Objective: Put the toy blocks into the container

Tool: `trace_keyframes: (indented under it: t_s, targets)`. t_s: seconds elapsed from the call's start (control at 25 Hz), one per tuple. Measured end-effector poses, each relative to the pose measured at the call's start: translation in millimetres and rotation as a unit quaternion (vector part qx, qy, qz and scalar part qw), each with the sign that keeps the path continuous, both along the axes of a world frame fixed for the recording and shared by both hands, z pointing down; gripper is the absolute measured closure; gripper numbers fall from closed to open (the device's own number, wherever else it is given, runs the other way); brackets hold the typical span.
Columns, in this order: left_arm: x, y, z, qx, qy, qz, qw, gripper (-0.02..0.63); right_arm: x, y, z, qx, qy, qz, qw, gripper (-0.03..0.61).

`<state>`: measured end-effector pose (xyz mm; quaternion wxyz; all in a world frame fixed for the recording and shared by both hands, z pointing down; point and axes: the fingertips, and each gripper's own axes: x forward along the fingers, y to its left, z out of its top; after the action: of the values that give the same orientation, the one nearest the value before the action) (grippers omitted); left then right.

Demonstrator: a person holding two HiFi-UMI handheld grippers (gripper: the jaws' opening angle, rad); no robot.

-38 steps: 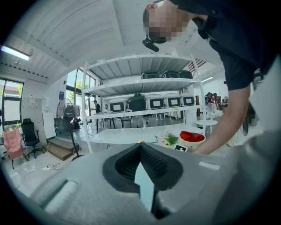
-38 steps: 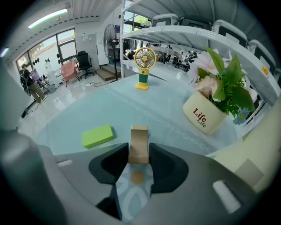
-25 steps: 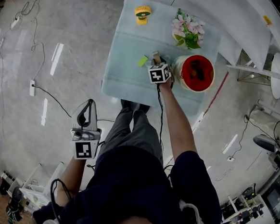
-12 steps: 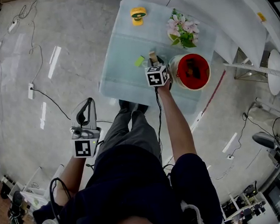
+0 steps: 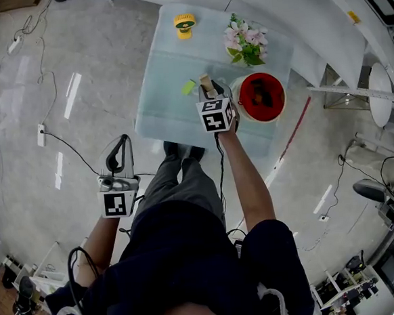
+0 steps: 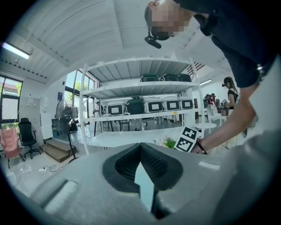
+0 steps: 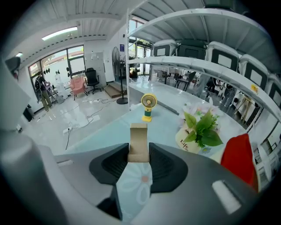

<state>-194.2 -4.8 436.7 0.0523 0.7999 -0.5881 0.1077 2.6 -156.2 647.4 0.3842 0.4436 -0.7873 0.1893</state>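
Observation:
My right gripper [image 5: 209, 90] is shut on a tan toy block [image 5: 205, 82] and holds it over the pale blue table [image 5: 166, 108], just left of the red container [image 5: 261, 97]. In the right gripper view the tan block [image 7: 138, 139] stands upright between the dark pads [image 7: 115, 165] of my right gripper [image 7: 138, 154], with the red container [image 7: 239, 159] to the right. Dark pieces lie inside the container. A green block [image 5: 189, 87] lies on the table left of the held block. My left gripper [image 5: 119, 159] hangs beside the person's left leg, off the table, with its jaws [image 6: 140, 147] together and nothing in them.
A yellow toy fan [image 5: 184, 23] stands at the table's far edge and a pot of pink flowers [image 5: 245, 42] behind the container. Cables and a power strip [image 5: 40, 135] lie on the floor to the left. White shelving runs along the right.
The head view has drifted, so the table sits further left. My right gripper keeps the tan block and looks slightly higher. The left gripper has stayed put.

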Motion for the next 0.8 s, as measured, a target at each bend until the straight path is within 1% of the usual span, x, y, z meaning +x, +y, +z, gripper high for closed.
trace_keyframes:
  t_s: [0.16, 0.36, 0.52, 0.68, 0.8]
  targets:
    - [3.8, 0.5, -6.6, 0.008, -0.004, 0.007, 0.9999, 0.611, -3.4, 6.5, -35.0, 0.017, -0.014, -0.01, 1.0, 0.437]
    - [8.2, 1.7, -10.7, 0.01, -0.005, 0.012, 0.9999, 0.611, 4.1, 12.2, -69.6, 0.033, -0.026, -0.01, 0.999, 0.437]
    - [14.0, 0.3, -17.7, 0.022, -0.003, 0.018, 0.9996, 0.611, 18.1, 15.9, -92.3, 0.044, -0.03, -0.003, 0.999, 0.437]
    - [17.6, 2.5, -20.5, 0.021, -0.004, 0.02, 0.9996, 0.611, 34.2, 21.6, -112.4, 0.055, -0.031, 0.003, 0.998, 0.437]
    - [22.0, 3.4, -25.3, 0.028, -0.001, 0.023, 0.9993, 0.611, 50.8, 24.0, -121.9, 0.059, -0.028, 0.014, 0.998, 0.437]
